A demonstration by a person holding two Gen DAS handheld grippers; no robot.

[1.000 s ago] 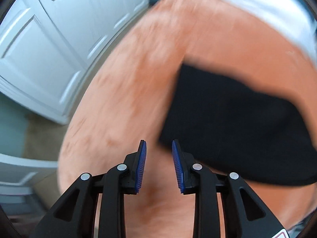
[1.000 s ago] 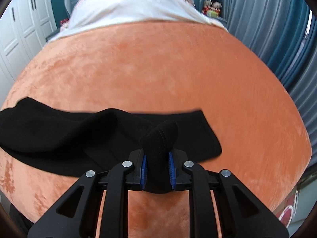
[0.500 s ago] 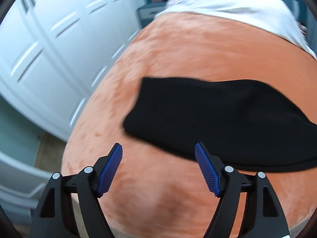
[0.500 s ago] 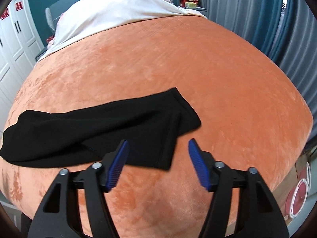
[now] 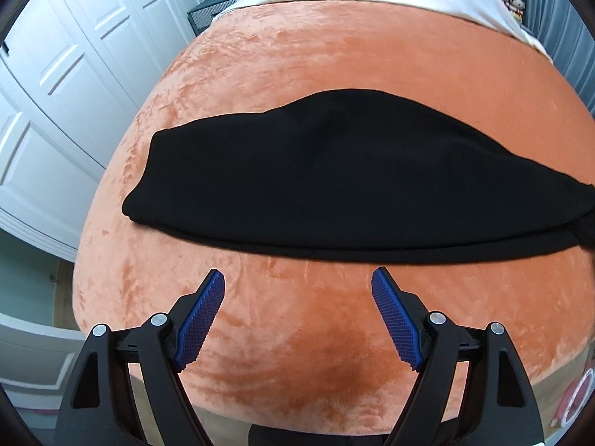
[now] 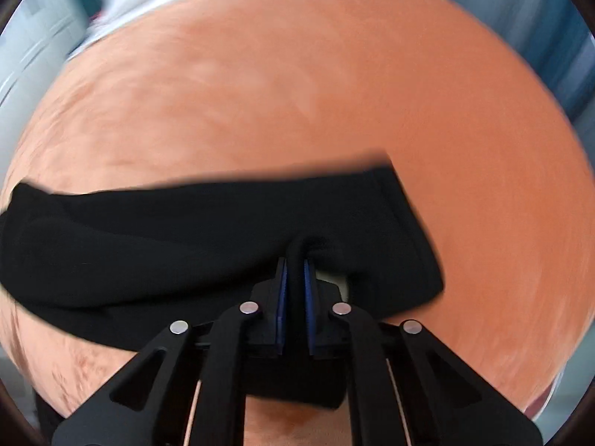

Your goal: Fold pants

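Left wrist view: black knit pants (image 5: 334,174) lie crosswise on the orange plush bed (image 5: 297,55), just ahead of the wide-open, empty left gripper (image 5: 298,316); right gripper (image 6: 295,278) is clamped on their near edge.

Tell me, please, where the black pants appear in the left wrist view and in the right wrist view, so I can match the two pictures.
Left wrist view: the black pants lie across the middle, beyond the open left gripper.
Right wrist view: the pants fill the lower middle band, a fold pinched in the right gripper.
Shared landmark: the orange blanket beneath them.
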